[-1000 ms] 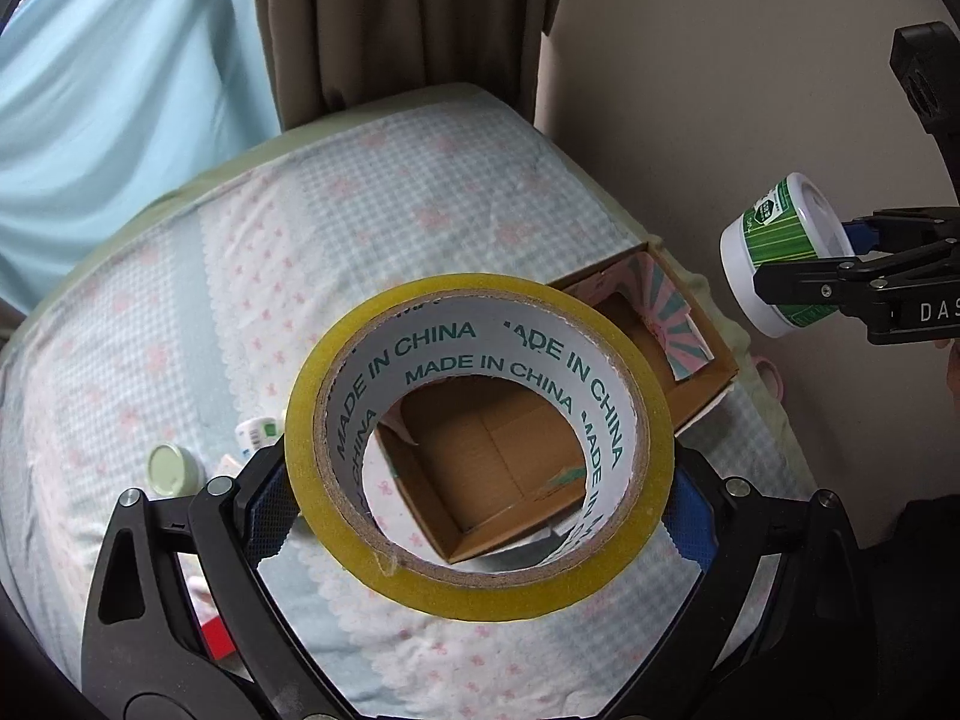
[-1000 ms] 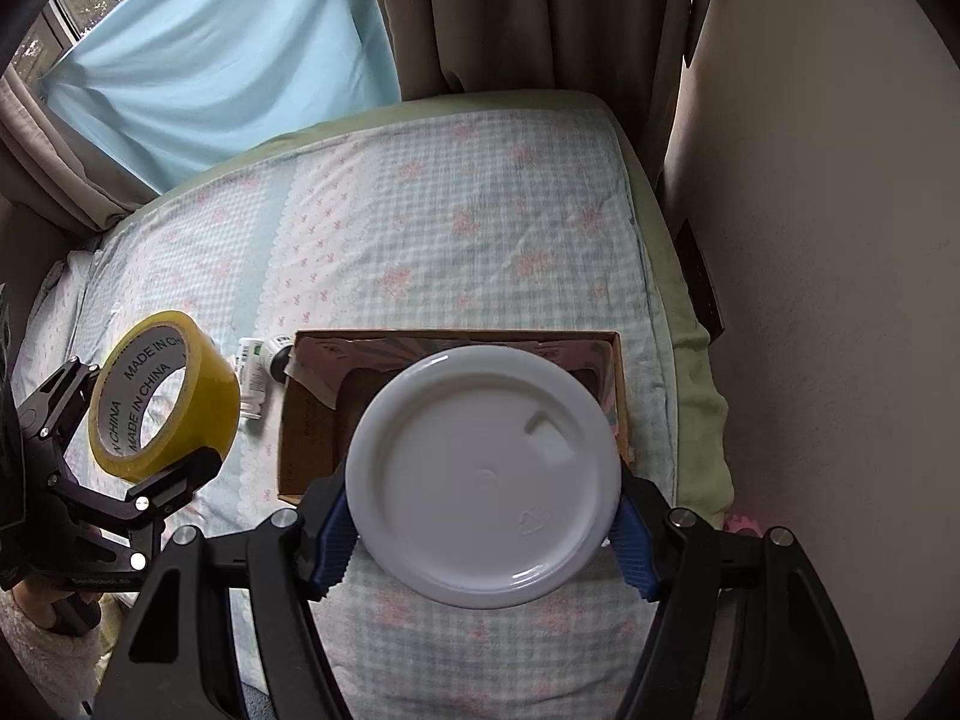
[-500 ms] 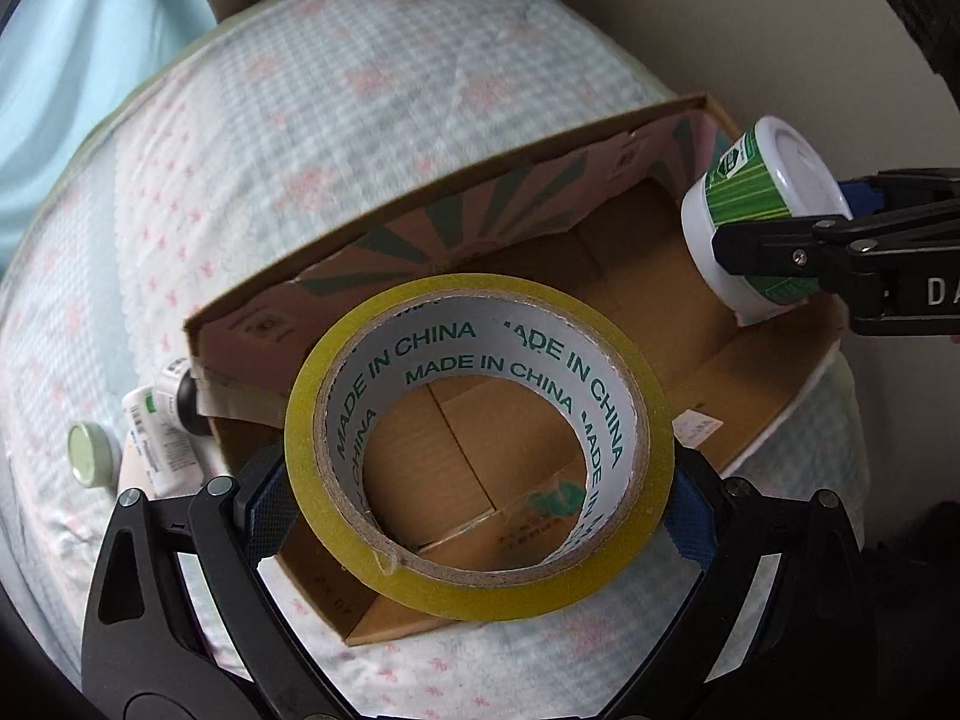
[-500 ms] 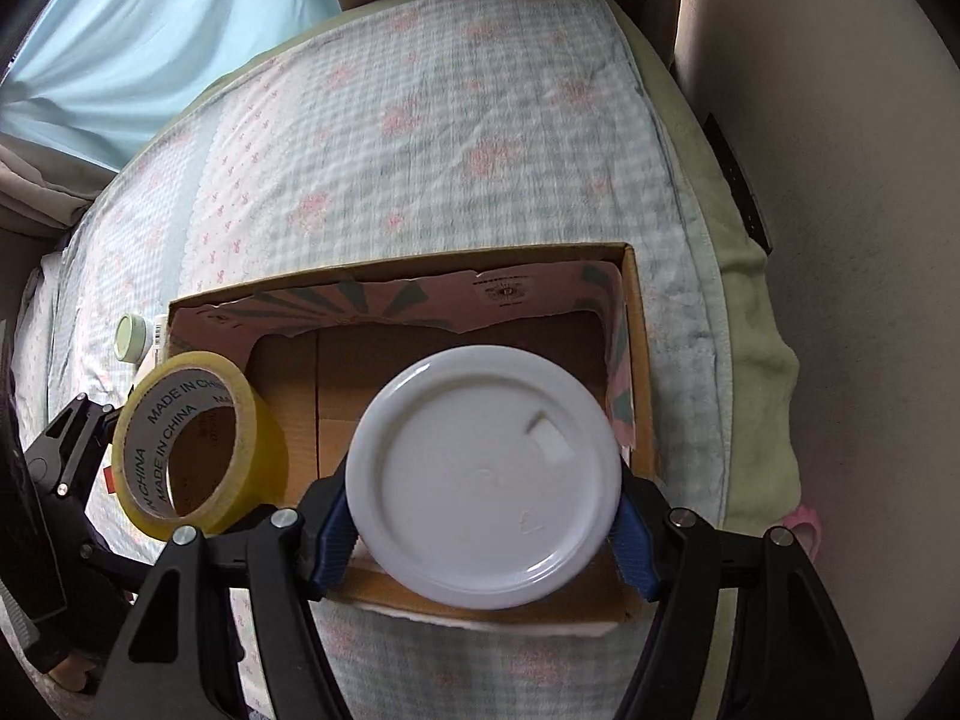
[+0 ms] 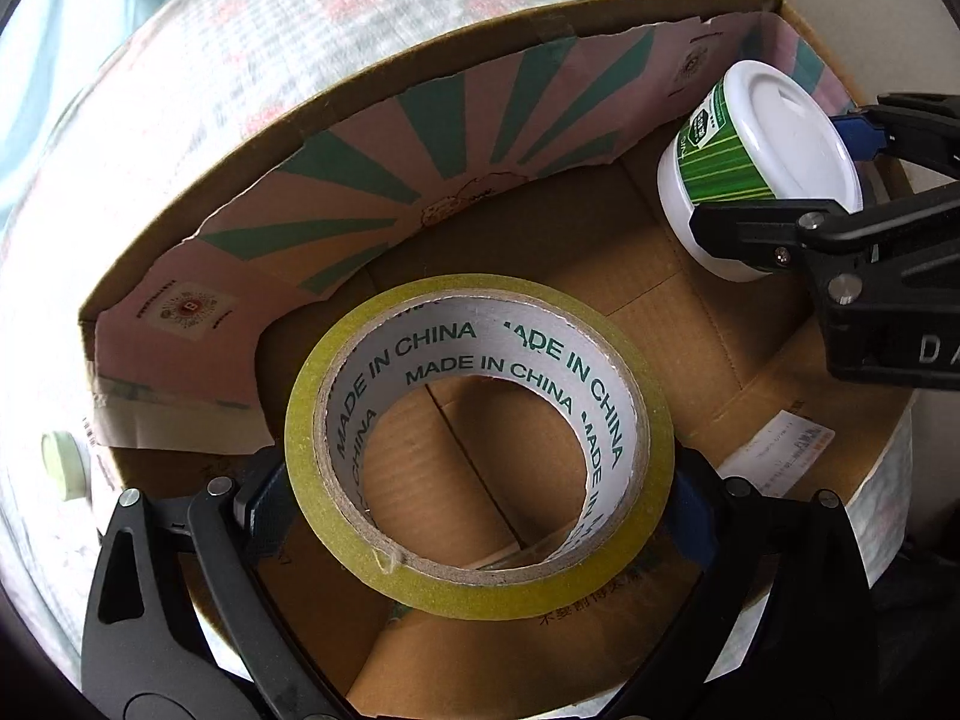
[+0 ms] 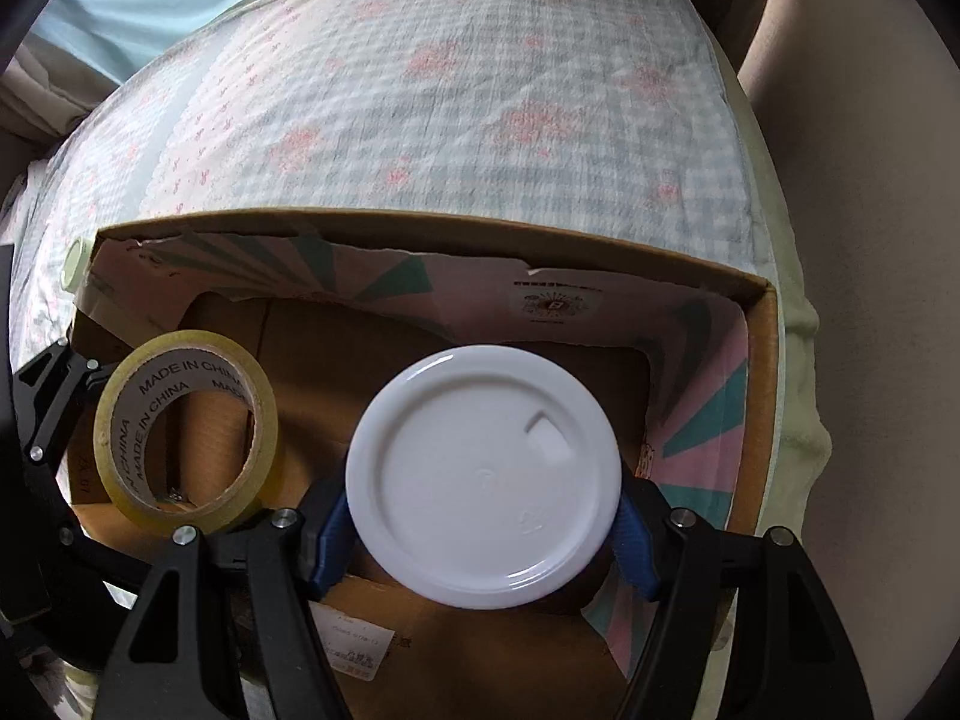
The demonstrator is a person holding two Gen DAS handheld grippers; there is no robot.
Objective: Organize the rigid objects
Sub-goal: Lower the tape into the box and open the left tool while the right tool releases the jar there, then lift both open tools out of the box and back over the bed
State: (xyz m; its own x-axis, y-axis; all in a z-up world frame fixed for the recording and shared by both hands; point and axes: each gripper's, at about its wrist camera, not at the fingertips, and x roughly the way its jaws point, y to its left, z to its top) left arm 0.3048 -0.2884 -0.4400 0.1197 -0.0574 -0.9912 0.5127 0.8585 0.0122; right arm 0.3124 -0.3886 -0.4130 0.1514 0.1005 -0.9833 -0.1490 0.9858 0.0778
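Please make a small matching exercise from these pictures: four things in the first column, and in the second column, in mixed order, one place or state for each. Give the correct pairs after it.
Things:
1. tape roll
2. white tub with green label
3. cardboard box
4. pale green cap

Places or states:
a. lies on the bedsheet outside the box
b. clamped in the right gripper
c. open on top, on the bed
d. clamped in the left gripper

Pairs: 1-d, 2-b, 3-c, 4-a

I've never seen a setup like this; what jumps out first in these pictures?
A yellow tape roll printed "MADE IN CHINA" fills the left gripper, held over an open cardboard box on a flowered bedspread. Beside it, the right gripper clamps a white-lidded tub with a green label.
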